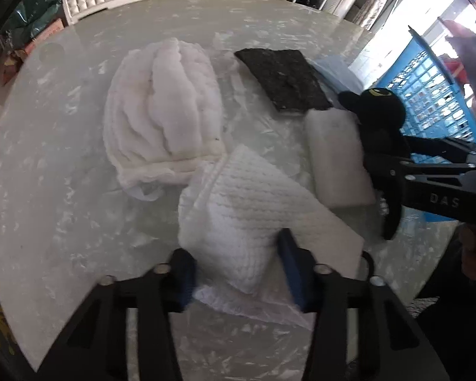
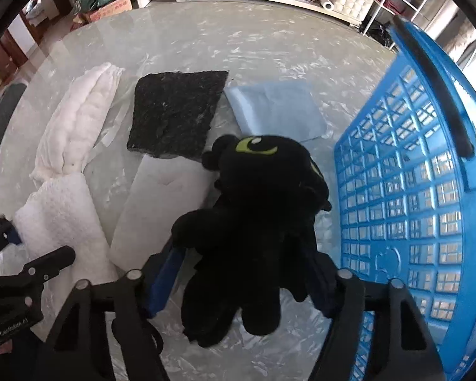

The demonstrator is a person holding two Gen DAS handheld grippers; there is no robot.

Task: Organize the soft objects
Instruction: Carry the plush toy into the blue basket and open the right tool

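Your left gripper (image 1: 238, 273) straddles the near corner of the white knitted cloth (image 1: 254, 209), blue pads on either side of the fold and apparently pinching it, though blur leaves the contact unsure. The cloth's long axis runs away from your fingers and to the right, toward the white foam block (image 1: 336, 162). Your right gripper (image 2: 247, 279) has the black plush toy (image 2: 257, 209) between its fingers; the left pad looks just short of the body, so I can't tell whether it's truly gripped. The toy lies head-away, lengthwise along your fingers, on the marble table (image 2: 206, 38). Here's what matters: the blue basket (image 2: 412, 190) stands immediately right of that toy, so the right hand is nearer.
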